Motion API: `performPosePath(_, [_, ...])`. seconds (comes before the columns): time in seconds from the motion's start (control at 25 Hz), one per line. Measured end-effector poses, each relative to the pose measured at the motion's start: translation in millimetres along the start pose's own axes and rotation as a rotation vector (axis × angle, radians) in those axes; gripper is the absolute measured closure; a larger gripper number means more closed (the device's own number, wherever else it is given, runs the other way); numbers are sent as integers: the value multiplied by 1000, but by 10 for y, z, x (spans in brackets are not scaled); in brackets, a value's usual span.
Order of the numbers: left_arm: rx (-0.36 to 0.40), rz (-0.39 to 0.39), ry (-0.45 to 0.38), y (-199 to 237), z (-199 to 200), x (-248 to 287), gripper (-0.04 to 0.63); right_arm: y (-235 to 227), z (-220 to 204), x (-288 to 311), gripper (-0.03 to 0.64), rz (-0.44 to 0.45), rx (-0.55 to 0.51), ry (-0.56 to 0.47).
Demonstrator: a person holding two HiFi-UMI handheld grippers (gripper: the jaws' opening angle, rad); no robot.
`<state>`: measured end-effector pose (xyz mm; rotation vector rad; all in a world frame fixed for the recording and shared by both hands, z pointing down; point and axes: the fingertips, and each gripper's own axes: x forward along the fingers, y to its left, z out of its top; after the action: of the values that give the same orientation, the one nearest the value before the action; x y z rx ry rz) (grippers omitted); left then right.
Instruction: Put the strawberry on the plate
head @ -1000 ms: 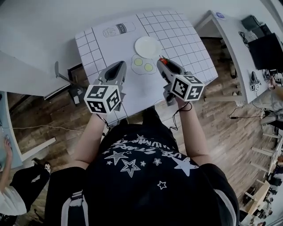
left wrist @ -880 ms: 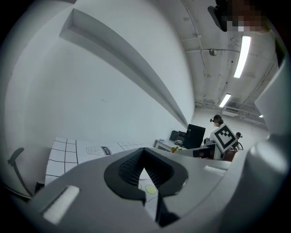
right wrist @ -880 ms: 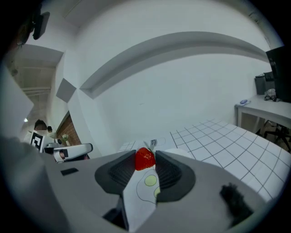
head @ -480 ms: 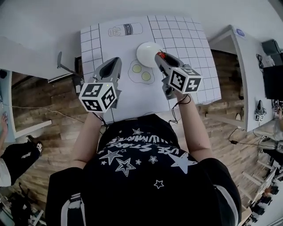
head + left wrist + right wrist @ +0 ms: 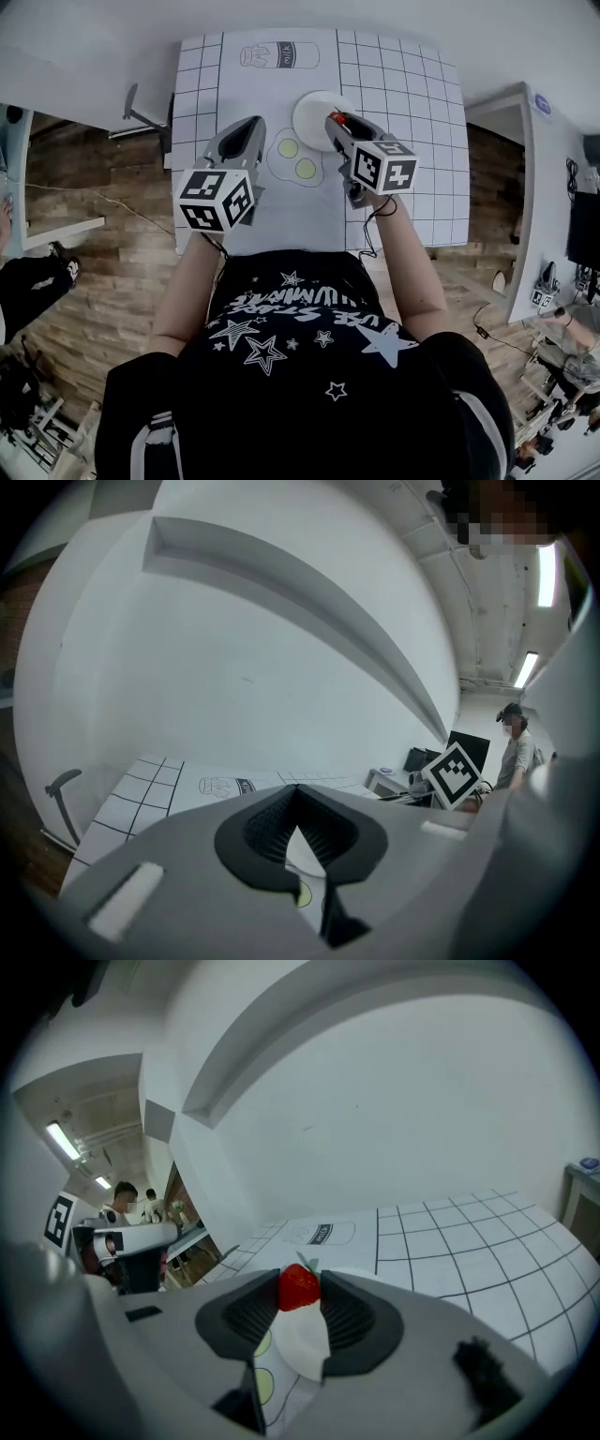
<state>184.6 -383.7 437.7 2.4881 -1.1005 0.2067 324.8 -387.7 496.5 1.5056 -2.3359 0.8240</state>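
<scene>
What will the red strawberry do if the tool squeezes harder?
Probably squish: the small red strawberry looks soft, pinched between ribbed pads of the right tool. Its rounded shape may roll a little on the round white plate.

**Visitor:** Where does your head camera look from?

**Me:** From above my own shoulders, steeply down on the table (image 5: 412, 141). It sits far enough off to take in both my tools and the floor (image 5: 103, 272) around.

**Visitor:** And the other two?

**Me:** One rides on my left gripper (image 5: 249, 123), one on my right gripper (image 5: 334, 119). Each sits close behind its own jaws and faces along them, low over the table, towards the white wall (image 5: 234, 667).

**Visitor:** What do the views share?

**Me:** All three catch the plate (image 5: 314, 111) and the milk carton drawing (image 5: 278, 55). The strawberry (image 5: 299, 1287) shows in the head view and the right gripper view. My left camera also sees the right tool's marker cube (image 5: 457, 772).
</scene>
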Motion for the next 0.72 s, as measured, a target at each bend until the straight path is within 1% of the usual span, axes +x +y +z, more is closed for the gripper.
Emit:
performPosePath(0.24, [-34, 71, 26, 61, -134, 169, 586, -156, -120, 216, 472, 60, -14, 54])
performPosePath(0.52, [-36, 102, 58, 12, -257, 291, 586, -289, -352, 414, 472, 94, -36, 158])
performPosePath(0.72, [-45, 113, 81, -6, -354, 320, 586, -368, -443, 502, 472, 79, -86, 208])
